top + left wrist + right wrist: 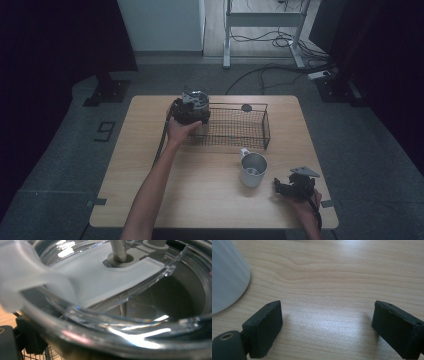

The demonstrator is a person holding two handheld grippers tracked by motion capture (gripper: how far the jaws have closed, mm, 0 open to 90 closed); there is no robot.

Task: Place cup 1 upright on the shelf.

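A steel tumbler (198, 100) with a clear lid hangs over the left end of a black wire basket (265, 126). My left gripper (190, 113) is shut on it. In the left gripper view the tumbler's rim and lid (105, 277) sit right at the lens, one black finger (27, 338) shows at the lower left, and basket mesh (51, 353) lies below. A metal mug (252, 170) stands upright in front of the basket. My right gripper (281, 187) rests open on the table (200, 195) just right of the mug. Its tips (327, 325) hold nothing, and the mug wall (224, 277) is at the left.
A small black disc (246, 107) lies by the basket's far rim. The table's front edge is close behind the right hand. Dark stands and cables (280, 70) are on the floor beyond the table.
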